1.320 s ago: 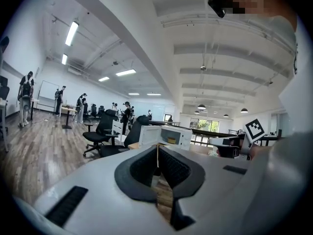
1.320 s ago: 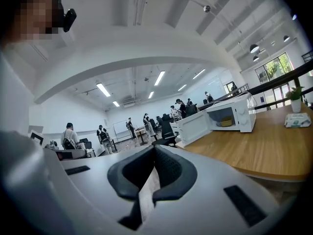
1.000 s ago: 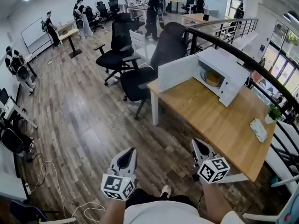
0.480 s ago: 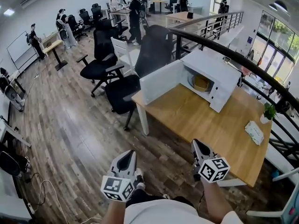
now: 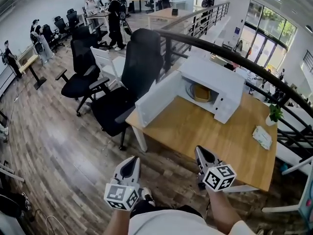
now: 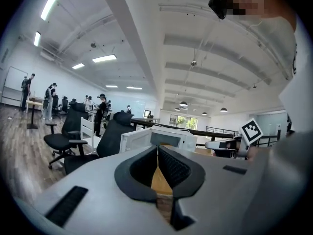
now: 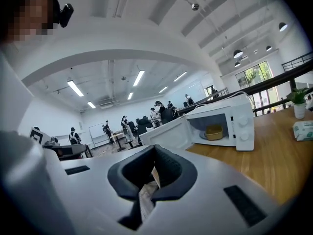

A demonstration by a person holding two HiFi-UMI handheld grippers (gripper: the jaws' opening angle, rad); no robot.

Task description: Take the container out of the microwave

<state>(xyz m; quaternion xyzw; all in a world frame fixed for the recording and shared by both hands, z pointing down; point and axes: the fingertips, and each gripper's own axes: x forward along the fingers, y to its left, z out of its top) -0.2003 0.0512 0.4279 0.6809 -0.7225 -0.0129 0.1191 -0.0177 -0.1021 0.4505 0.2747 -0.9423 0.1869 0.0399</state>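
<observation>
Yellow container (image 5: 200, 93) sits inside microwave (image 5: 211, 73), well beyond left tongs (image 5: 132, 160) and right tongs (image 5: 201, 151).

On the tabletop (image 5: 195, 131) the microwave (image 5: 217, 77) stands at the far side. Its door (image 5: 159, 98) is swung open to the left, and the container (image 5: 200, 93) sits inside it. Right of the microwave we see a potted plant (image 5: 275, 112), with a tissue pack (image 5: 262, 137) before it. An office chair (image 5: 139, 67) stands left of the tabletop, and a railing (image 5: 234, 58) runs behind.
</observation>
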